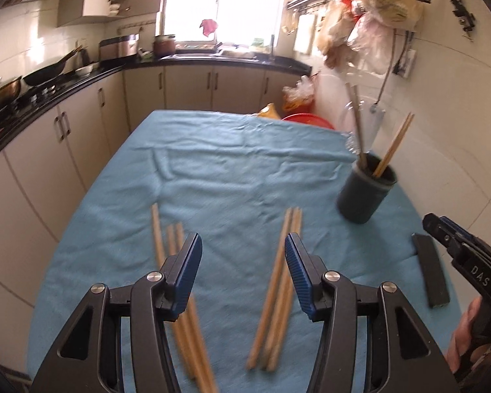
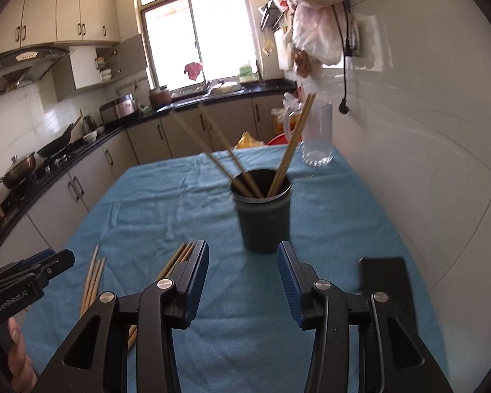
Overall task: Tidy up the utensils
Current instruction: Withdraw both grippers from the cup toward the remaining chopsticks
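Left wrist view: both grippers' fingers apart, left gripper (image 1: 244,245) partly hiding blurred chopsticks (image 1: 278,291)

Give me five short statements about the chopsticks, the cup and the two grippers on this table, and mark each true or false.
1. The dark cup stands upright on the blue cloth with chopsticks in it. True.
2. The left gripper is clamped on a bundle of chopsticks. False: its jaws are apart and hold nothing.
3. Two groups of loose chopsticks lie on the cloth, the left group and the right group. True.
4. The right gripper holds the cup. False: it is open and short of the cup.
5. The clear glass mug is full of chopsticks. False: it looks empty, and the chopsticks stand in the dark cup.
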The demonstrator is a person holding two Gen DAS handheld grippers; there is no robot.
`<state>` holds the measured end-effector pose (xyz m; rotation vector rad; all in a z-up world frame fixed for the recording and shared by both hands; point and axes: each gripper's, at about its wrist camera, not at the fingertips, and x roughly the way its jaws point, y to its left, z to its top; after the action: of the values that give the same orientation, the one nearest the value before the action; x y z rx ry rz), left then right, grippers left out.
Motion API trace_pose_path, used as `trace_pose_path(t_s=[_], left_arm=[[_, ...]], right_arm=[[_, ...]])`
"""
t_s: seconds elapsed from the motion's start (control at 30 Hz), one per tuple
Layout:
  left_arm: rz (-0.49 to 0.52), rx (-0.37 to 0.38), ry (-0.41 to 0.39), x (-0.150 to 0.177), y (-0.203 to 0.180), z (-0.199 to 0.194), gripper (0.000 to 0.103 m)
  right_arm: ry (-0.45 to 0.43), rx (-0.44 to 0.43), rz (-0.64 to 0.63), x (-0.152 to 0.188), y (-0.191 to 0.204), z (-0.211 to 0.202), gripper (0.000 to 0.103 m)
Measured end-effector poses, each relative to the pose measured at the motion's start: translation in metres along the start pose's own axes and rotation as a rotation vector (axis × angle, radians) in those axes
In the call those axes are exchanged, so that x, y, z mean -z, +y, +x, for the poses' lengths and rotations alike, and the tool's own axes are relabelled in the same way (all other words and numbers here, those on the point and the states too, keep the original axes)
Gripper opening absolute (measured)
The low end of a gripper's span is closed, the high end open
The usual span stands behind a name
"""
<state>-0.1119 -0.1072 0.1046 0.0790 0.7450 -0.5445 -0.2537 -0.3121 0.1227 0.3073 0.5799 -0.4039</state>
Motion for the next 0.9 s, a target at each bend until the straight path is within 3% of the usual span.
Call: trace_pose_path(t_s=[0.3, 0.9], left_arm=[[-0.066, -0.029, 0.041, 0.025, 0.037, 0.003, 0.051], [-0.136, -0.047, 0.090, 0.035, 0.069, 0.017, 0.051]], right_arm=[[0.057, 0.007, -0.052, 0.016, 0.023, 0.012, 0.047], [0.095, 0.045, -0.157, 0.028, 0.061, 0.027, 0.047]])
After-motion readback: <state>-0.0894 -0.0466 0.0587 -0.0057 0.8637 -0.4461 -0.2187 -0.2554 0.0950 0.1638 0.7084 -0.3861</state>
